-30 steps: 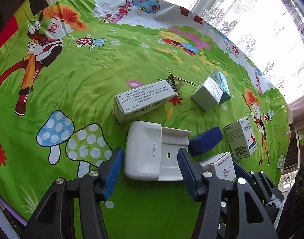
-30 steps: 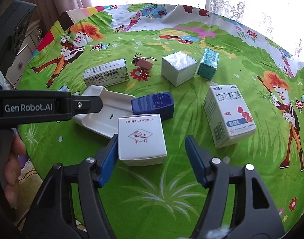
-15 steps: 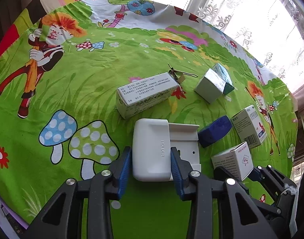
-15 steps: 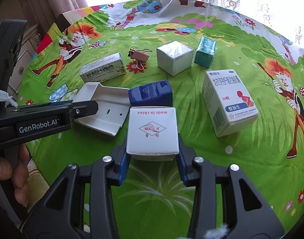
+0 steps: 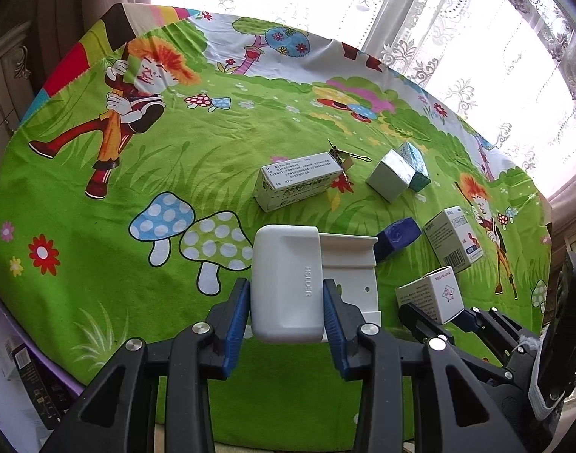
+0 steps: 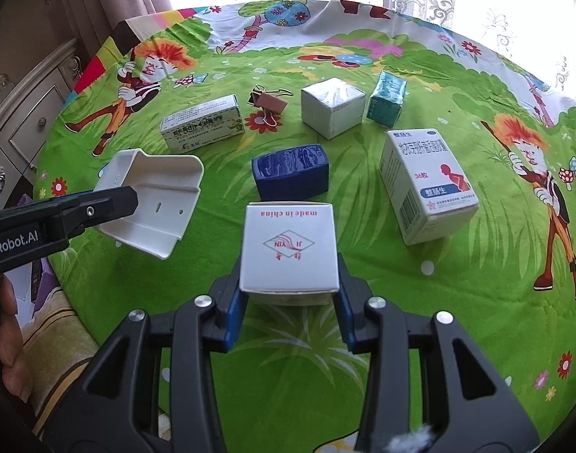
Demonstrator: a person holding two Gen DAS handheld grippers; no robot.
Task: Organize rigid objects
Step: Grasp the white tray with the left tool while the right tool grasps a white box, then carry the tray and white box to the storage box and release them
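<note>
Left gripper (image 5: 286,304): jaws clamped on white holder (image 5: 288,283) at near counter edge. Right gripper (image 6: 289,290): jaws clamped on white box (image 6: 288,245). Just beyond it, blue block (image 6: 289,173); medicine box (image 6: 425,185) to the right on green cloth (image 6: 363,358).

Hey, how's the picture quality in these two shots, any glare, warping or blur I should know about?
Left wrist view: window blown out white, fisheye bends the tablecloth edge, white holder sharp. Right wrist view: same backlight up top, white carton crisp with readable print, corners vignetted black.
</note>
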